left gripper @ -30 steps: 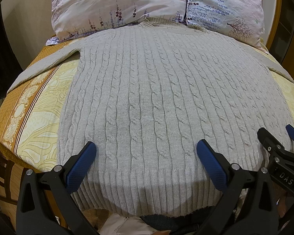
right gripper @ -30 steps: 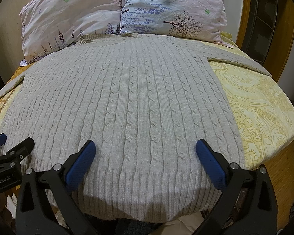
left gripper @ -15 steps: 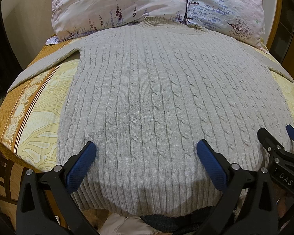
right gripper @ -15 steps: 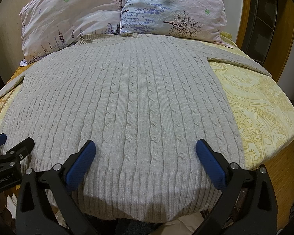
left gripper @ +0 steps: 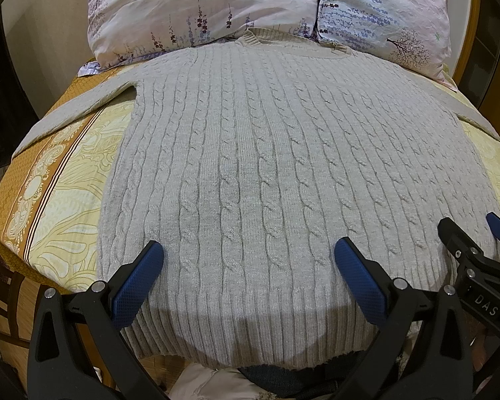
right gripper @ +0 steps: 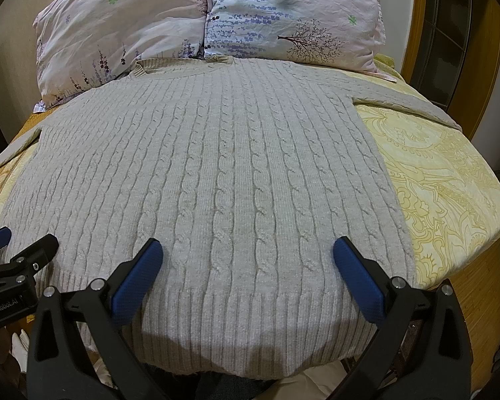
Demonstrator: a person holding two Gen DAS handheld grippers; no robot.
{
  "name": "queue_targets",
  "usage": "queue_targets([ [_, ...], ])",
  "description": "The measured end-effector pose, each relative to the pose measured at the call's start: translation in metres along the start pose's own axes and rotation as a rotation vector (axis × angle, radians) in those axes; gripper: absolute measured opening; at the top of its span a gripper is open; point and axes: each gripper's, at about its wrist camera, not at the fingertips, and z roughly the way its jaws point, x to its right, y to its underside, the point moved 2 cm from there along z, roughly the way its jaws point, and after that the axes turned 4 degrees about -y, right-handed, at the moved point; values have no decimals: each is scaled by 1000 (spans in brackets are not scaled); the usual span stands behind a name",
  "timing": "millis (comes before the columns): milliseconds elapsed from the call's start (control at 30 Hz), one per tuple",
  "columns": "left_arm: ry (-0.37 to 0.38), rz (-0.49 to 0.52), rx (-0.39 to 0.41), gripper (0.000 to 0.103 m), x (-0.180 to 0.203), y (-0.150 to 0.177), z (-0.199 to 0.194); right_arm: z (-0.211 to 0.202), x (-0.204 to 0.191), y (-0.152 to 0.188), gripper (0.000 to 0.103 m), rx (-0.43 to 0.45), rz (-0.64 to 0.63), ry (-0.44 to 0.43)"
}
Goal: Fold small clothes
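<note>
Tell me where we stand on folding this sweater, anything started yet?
Done: the grey cable-knit sweater lies spread flat on the bed, collar toward the pillows, sleeves out to the sides. In hand: nothing; the left gripper and right gripper both hover open above the hem, gripping no fabric. Left: every fold; no sleeve or side is turned in yet.

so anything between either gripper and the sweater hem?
Nothing visible. The sweater lies flat on the bed, its ribbed hem directly under both open grippers: left gripper, right gripper. Pillows sit beyond the collar, out of the way.
</note>
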Motion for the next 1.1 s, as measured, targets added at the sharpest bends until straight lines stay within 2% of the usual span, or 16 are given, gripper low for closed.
queue_targets([
  [800,1,2,-4,102,0,1,0,0,-1,0,101,-4,-6,-1],
  [1100,2,11,-38,102,0,-4,2,4,2,-1,101,-6,-38,-21],
])
